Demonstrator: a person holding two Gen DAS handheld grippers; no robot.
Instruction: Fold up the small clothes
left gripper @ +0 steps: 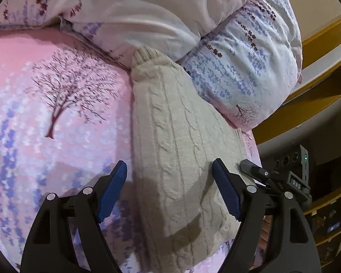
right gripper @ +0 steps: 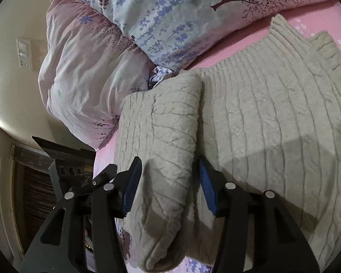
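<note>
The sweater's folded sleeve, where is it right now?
In the right wrist view, the folded sleeve lies on the sweater's left part, between the open right gripper jaws, near the duvet.

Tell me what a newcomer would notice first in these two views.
The beige cable-knit sweater lies on the pink tree-print bedsheet, one sleeve folded over its body. Behind it bulges a bunched floral duvet. Both blue-padded tools are open: the right tool straddles the sleeve, and the left tool hovers over the sweater.
</note>
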